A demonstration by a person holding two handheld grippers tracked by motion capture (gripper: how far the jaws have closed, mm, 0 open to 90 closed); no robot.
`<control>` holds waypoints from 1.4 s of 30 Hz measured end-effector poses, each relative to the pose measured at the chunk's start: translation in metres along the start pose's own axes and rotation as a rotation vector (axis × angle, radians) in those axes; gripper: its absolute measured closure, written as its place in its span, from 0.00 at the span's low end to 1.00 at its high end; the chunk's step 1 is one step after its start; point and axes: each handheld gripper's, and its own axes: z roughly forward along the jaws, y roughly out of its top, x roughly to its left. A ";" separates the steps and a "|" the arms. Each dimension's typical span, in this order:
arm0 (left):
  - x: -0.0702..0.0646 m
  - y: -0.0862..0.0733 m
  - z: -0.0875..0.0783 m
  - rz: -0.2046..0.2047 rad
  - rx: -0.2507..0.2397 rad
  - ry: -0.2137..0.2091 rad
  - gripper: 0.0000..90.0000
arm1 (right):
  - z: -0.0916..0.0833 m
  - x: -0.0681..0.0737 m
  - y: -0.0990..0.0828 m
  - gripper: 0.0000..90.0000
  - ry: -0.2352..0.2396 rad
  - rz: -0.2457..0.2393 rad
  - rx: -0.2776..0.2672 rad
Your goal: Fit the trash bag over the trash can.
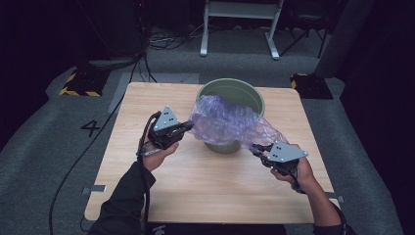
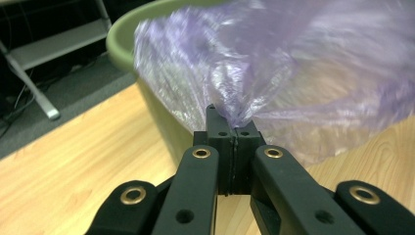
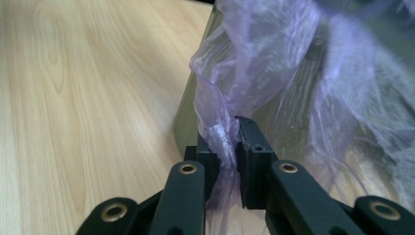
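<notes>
— Where's the bag right now?

— The purple plastic bag (image 1: 227, 122) is stretched across the near side of the green bucket (image 1: 249, 93), partly draped over its rim and partly hanging down its front wall. The bucket stands upright toward the far middle of the wooden table (image 1: 147, 107).

— And the tongs?

— Both have hold of the film. The left gripper (image 1: 188, 126) sits just left of the bucket, and in the left gripper view its jaws are pressed fully together with a gathered corner of the bag (image 2: 235, 110) pinched at their tips (the plastic fans out from that pinch toward the bucket (image 2: 122, 44)). The right gripper (image 1: 255, 147) is at the bucket's near right side, lower down, close to the tabletop.

— Is the right one clamped as tightly?

— Its jaws are closed on a bunched strand of the bag (image 3: 220, 137), with the crumpled plastic keeping a narrow gap between the pads. The bucket's wall (image 3: 188, 112) is right behind that strand.

— So the bag spans both?

— Yes, it runs from one grip to the other across the bucket's front.
</notes>
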 end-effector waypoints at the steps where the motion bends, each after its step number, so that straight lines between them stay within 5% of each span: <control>1: 0.001 -0.001 0.000 -0.003 0.003 0.003 0.99 | 0.001 0.000 -0.002 0.88 0.001 -0.001 0.015; 5: 0.002 -0.006 0.003 0.013 0.023 0.026 0.99 | 0.002 -0.003 -0.005 0.75 -0.008 0.011 0.021; 11: 0.003 -0.013 0.004 0.009 0.006 0.055 0.99 | -0.015 -0.003 -0.005 0.49 -0.032 0.056 -0.045; 17: 0.005 -0.016 -0.001 -0.004 -0.018 0.076 0.99 | -0.047 0.004 -0.003 0.39 -0.070 0.039 -0.091; 22: 0.008 -0.018 -0.002 -0.007 -0.021 0.095 0.99 | -0.075 0.006 0.000 0.40 -0.091 0.032 -0.172; 25: 0.009 -0.020 -0.001 -0.007 -0.016 0.099 0.99 | -0.084 0.003 0.003 0.41 -0.154 0.034 -0.212; 32: 0.011 -0.024 -0.003 -0.023 -0.040 0.099 0.90 | -0.073 -0.010 0.006 0.36 -0.358 0.040 -0.168; 36: 0.011 -0.025 -0.005 -0.017 -0.037 0.095 0.89 | -0.071 -0.017 0.002 0.36 -0.376 0.091 -0.199; 38: 0.010 -0.025 -0.007 -0.014 -0.042 0.094 0.81 | -0.071 -0.018 0.002 0.37 -0.363 0.104 -0.217; 42: 0.004 -0.027 -0.008 -0.052 -0.011 0.058 0.33 | -0.071 -0.018 0.000 0.35 -0.354 0.114 -0.223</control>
